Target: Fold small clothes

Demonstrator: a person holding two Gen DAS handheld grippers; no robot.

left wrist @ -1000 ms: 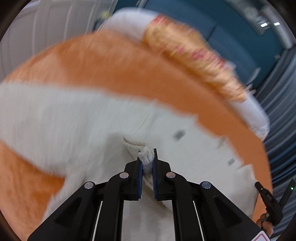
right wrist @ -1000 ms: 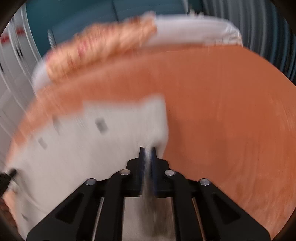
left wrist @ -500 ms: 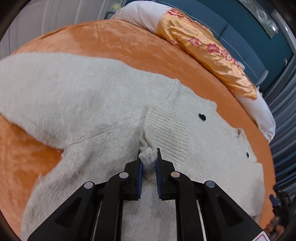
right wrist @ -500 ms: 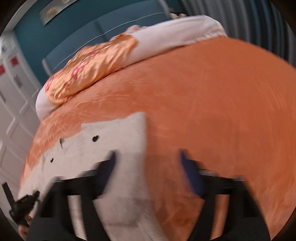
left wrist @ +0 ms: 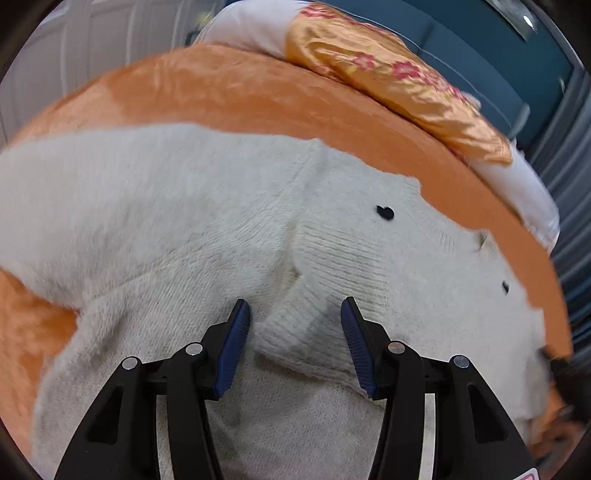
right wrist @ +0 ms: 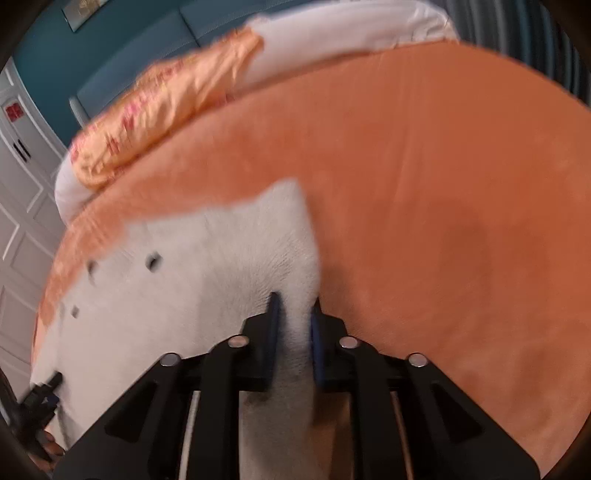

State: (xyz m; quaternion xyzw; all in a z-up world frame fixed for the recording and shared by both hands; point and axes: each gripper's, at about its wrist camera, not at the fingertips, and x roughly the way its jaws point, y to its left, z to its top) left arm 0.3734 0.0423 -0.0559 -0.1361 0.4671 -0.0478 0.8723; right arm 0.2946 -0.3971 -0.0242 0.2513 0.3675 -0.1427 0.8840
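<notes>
A cream knit cardigan [left wrist: 192, 221] with small black buttons lies spread on the orange bed cover [left wrist: 229, 92]. My left gripper [left wrist: 291, 314] is open just above it, its blue pads on either side of a ribbed cuff [left wrist: 295, 317] that lies folded onto the body. In the right wrist view the cardigan [right wrist: 207, 266] lies at the left, and my right gripper [right wrist: 293, 310] is nearly closed around its right edge, with fabric between the pads.
An orange floral pillow [left wrist: 399, 77] on a white pillow [left wrist: 258, 26] lies at the head of the bed, also shown in the right wrist view [right wrist: 162, 110]. A teal wall and white wardrobe doors [right wrist: 22, 177] stand behind. Bare orange cover [right wrist: 461, 221] lies to the right.
My left gripper opened and let go of the cuff, which now lies on the cardigan. My right gripper, open half a second ago, closed onto the cardigan's right edge.
</notes>
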